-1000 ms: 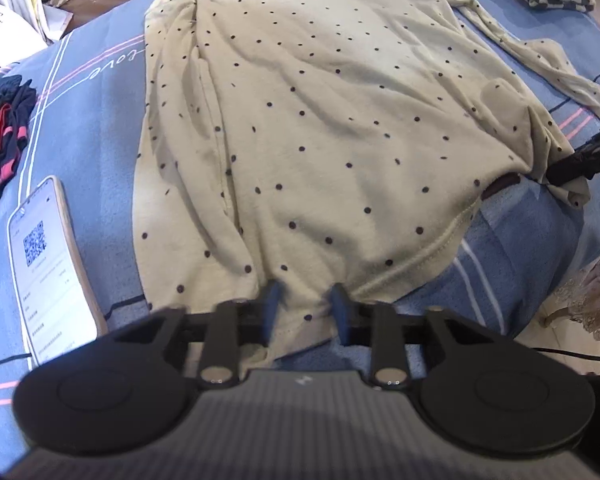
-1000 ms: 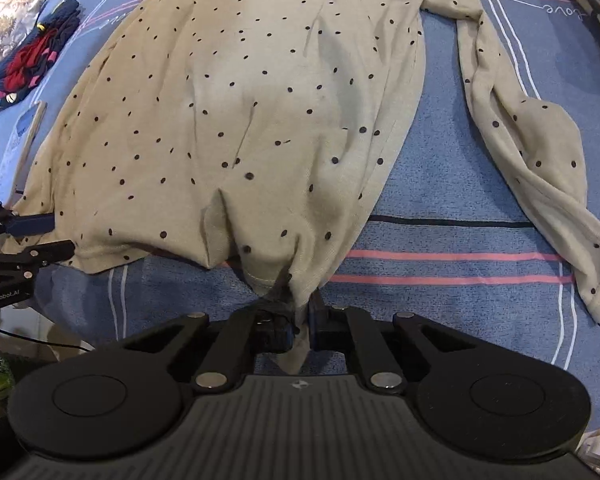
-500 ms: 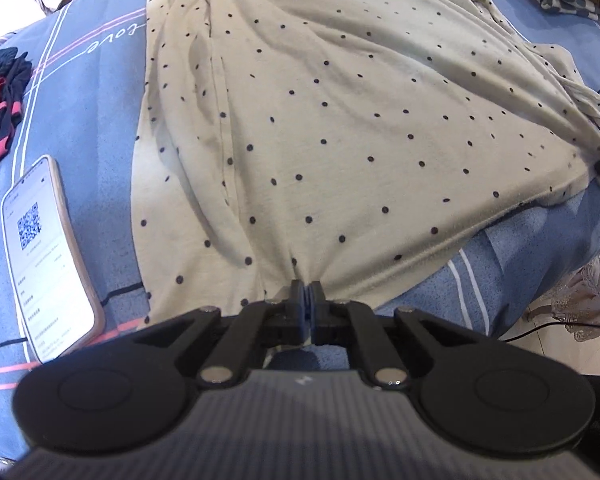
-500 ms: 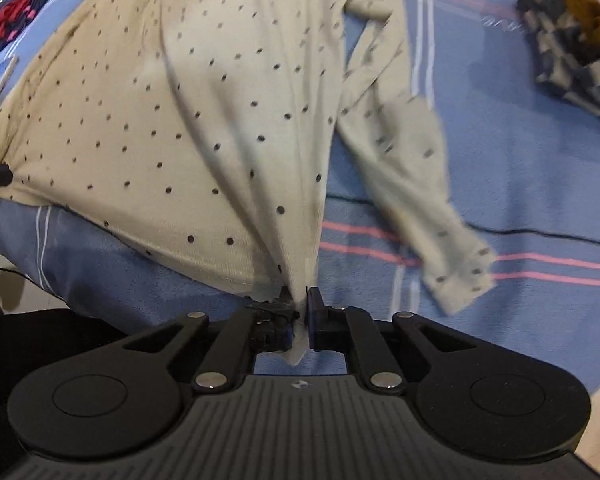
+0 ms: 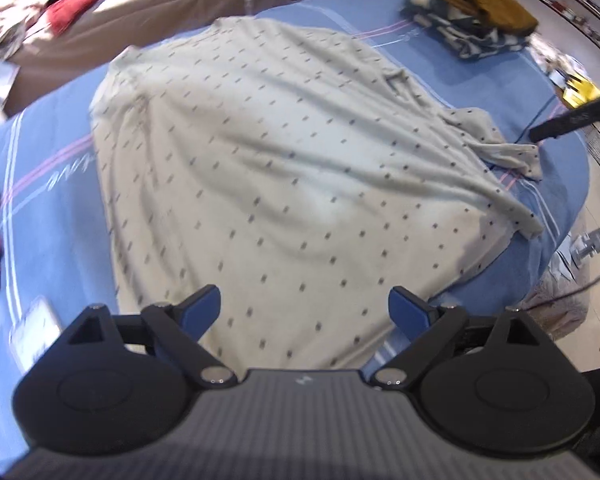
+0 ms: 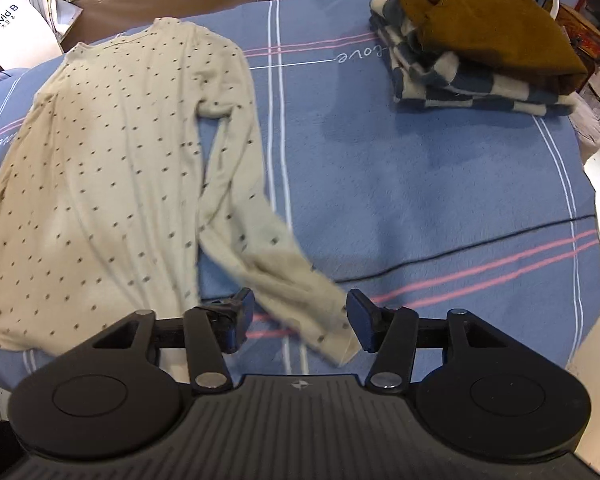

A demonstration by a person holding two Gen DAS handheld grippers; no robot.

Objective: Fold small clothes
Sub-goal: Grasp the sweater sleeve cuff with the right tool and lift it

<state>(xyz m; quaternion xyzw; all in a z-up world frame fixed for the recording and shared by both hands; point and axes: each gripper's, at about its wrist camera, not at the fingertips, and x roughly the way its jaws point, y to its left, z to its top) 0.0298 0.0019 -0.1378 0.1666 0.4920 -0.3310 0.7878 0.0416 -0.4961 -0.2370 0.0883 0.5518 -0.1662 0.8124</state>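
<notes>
1. the cream dotted top (image 5: 284, 168) lies spread flat on the blue striped blanket (image 6: 440, 184), its neck at the far side and its hem at the near edge; the left wrist view is blurred, so fine folds are hard to read.
2. left gripper (image 5: 305, 307): its blue-tipped jaws stand wide apart above the hem of the top, and nothing sits between them.
3. right gripper (image 6: 301, 317): jaws also spread apart; the cuff end of the top's sleeve (image 6: 268, 248) lies on the blanket between the two fingers, not pinched by either.
4. that sleeve runs from the shoulder down beside the body of the top, then angles outward toward the right gripper.
5. a folded stack (image 6: 476, 48), a brown garment on a blue-and-cream checked one, sits at the far right of the blanket, well apart from the top.
6. a thin black cable (image 6: 480, 248) crosses the blanket to the right of the sleeve; a phone (image 5: 34, 330) lies blurred near the left edge in the left wrist view.
</notes>
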